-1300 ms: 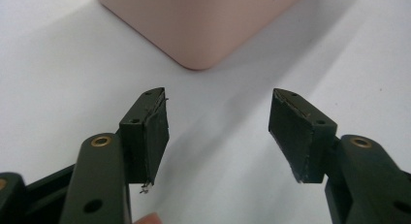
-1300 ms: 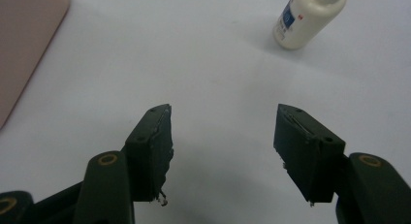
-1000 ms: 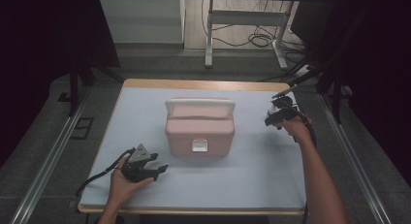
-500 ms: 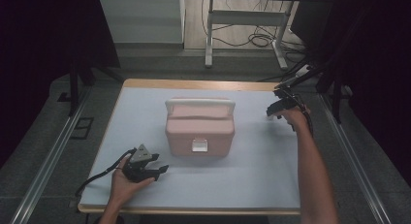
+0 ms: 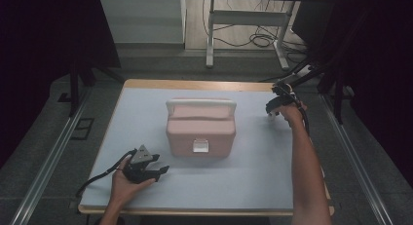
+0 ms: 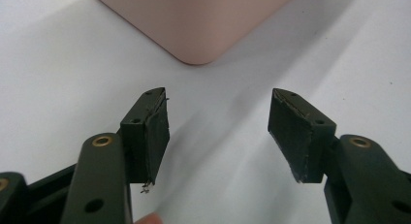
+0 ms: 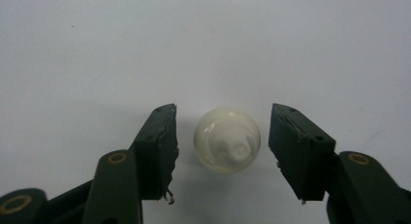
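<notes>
Your table (image 5: 253, 186), covered in a pale sheet, spreads out ahead of you, with a strip of bare wood along its far edge. In the middle of it sits the pink box (image 5: 200, 130), the biggest thing on the surface, with a white handle (image 5: 200, 104) arched over its far side and a small white latch (image 5: 200, 146) on the face turned toward you. In the left gripper view a rounded corner of that same box (image 6: 196, 25) rises just beyond the jaws. Your left gripper (image 5: 160, 171) rests low on the near left part of the table, well apart from the box's near left corner, with its cable trailing away to the left; its jaws stand wide apart with nothing but the pale sheet between them. Your right arm stretches out along the right side of the table, and your right gripper (image 5: 271, 111) is at the far right, well clear of the box. Its jaws have just been closing, yet they are spread on either side of a small white rounded object (image 7: 227, 139) that lies on the sheet between them, with a gap showing on each side, so the pads are not pressing on it. In the high view that small object (image 5: 271, 114) shows as a pale spot right at the gripper's tips.
</notes>
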